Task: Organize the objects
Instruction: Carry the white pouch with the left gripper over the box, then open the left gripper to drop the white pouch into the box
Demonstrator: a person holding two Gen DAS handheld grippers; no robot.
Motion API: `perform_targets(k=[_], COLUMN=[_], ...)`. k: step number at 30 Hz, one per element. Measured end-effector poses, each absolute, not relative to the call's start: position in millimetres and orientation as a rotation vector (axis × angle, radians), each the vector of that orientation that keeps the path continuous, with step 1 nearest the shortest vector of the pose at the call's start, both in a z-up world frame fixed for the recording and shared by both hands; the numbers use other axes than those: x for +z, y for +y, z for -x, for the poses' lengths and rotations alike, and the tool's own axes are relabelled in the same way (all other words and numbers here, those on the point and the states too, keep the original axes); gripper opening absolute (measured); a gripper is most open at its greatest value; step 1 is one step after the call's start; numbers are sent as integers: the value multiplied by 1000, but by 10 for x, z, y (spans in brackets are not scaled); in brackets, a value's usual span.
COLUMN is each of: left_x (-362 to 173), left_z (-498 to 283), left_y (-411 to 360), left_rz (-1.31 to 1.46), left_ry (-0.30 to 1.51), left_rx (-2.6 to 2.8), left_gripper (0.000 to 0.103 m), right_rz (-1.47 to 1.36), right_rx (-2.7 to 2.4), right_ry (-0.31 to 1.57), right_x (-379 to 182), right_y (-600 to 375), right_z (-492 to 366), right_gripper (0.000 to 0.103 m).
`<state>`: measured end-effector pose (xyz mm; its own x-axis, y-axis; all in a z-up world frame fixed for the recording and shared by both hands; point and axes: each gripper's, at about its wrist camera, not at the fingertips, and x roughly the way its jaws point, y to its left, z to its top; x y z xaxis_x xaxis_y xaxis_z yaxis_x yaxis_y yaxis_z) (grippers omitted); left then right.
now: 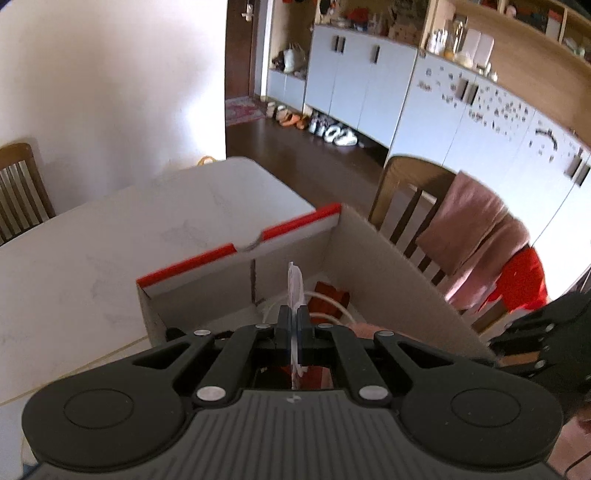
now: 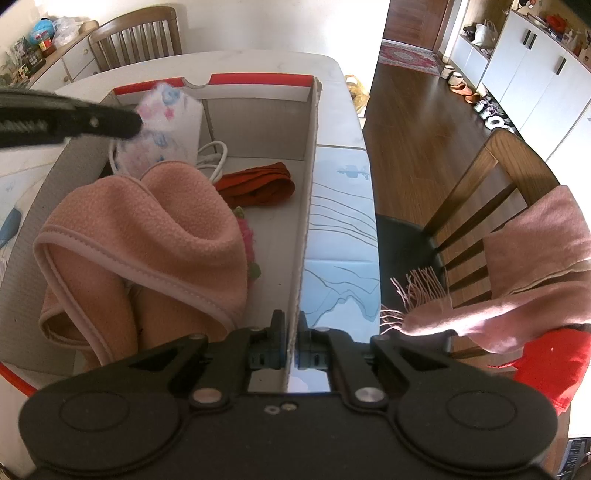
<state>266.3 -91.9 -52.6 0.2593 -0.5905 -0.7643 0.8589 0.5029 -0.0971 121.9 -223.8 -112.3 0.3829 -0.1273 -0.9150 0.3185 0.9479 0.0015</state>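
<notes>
Standing close around the white table (image 2: 332, 62) are wooden chairs: one (image 2: 136, 35) at the far end, another (image 2: 491, 206) at the right side with a pink scarf (image 2: 532, 266) and something red draped over its back. White cupboards (image 1: 354, 74) line the far wall, with shoes (image 1: 332, 131) in a row on the dark floor below them. A patterned blue-and-white mat (image 2: 340, 236) lies on the table just beside the box.

An open cardboard box (image 2: 255, 114) with a red-edged rim sits on the table. Inside it lie a pink fleece cloth (image 2: 155, 236) bunched at the near end, a rust-red folded cloth (image 2: 258, 182) toward the far right corner, a white cable (image 2: 214, 158) coiled near the middle, and a small pink and green thing (image 2: 247, 236) half hidden beside the fleece.

The left claw (image 1: 294, 321) is closed on a thin white packet (image 2: 166, 125) printed with pink and blue shapes — seen edge-on from the left wrist, it stands upright between the pads. From the right wrist it hangs over the far left part of the box, above the cable, its lower edge down among the contents; whether it touches them I cannot tell.

The right claw (image 2: 291, 343) is clamped on the box's right wall (image 2: 310, 192) at the near end, one pad inside and one outside the cardboard.
</notes>
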Motion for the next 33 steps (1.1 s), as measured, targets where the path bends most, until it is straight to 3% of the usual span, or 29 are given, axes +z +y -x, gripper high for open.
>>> perform_targets(k=[12,18,21,24,26,33], left_x=[-797,-780,-775,-744,-685,-445], left_z=[-2680,-2617,-2631,-2649,-2638,-2689], left_y=[-1078,-1098,-1066,-1012,-950,-703], left_rz=[-526,-581,-581,-573,-558,-472], left_ry=[906,882,887,889,873,867], left_rx=[-983,-974,-957,-949,-962,-961], left_gripper=[2,8,19,37,61,65], right_rz=[-194,-194,-193,-193,-190,-181], right_rx=[-287,-288,-288,-288,-288,-286], right_ry=[1141,1142,1142,1141,1142,1144], right_x=[-1131,-1130,-1130,-1128,-1129,-1116], right_y=[-2241,-2245,-2245,-2243,-2239,-2232], right_z=[-1205,-1206,-1206,-1206,-1210,-1211], right_gripper=[3,3,3,3,3,3])
